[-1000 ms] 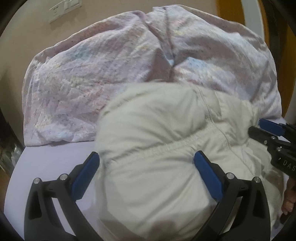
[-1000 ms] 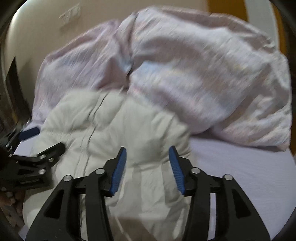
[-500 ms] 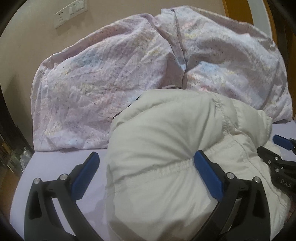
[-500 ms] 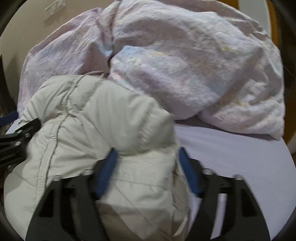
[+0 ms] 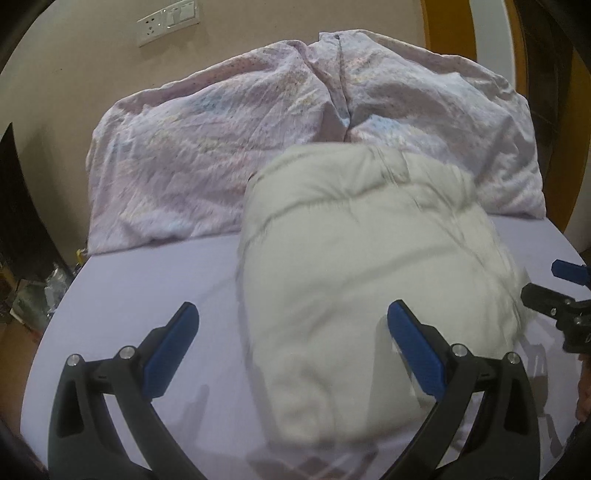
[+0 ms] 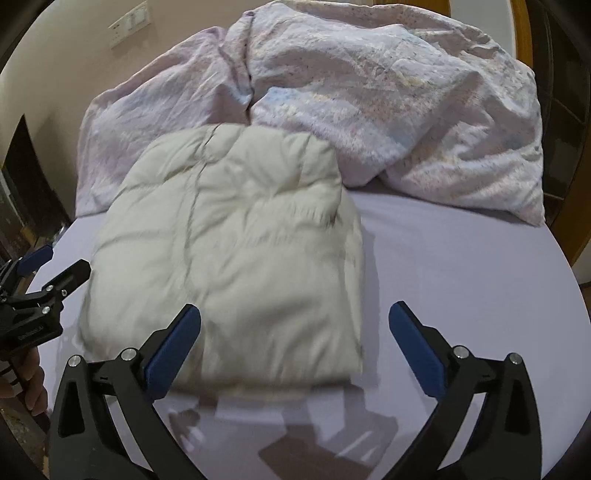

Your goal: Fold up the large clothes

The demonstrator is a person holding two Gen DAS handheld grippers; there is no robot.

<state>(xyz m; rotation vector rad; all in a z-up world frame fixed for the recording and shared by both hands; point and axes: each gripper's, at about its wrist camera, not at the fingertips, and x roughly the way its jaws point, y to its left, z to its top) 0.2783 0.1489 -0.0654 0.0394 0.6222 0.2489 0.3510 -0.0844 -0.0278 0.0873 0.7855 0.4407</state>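
No writing can be read; the lettering on the left gripper's body in the right wrist view is too small to make out. The folded cream jacket [image 6: 229, 251] is laid on the lilac sheet [image 6: 461, 258], its far edge against the duvet [image 6: 388, 96]. The right gripper [image 6: 295, 332] has just been opening and is spread wide, nothing held, the jacket just ahead of its left finger. The left gripper [image 5: 291, 332] is likewise held wide open, the jacket's near end between its fingers but ungripped.

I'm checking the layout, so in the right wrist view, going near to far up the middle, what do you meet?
Bare lilac sheet at the near edge → folded cream padded jacket → crumpled pink patterned duvet → beige wall with a switch plate.
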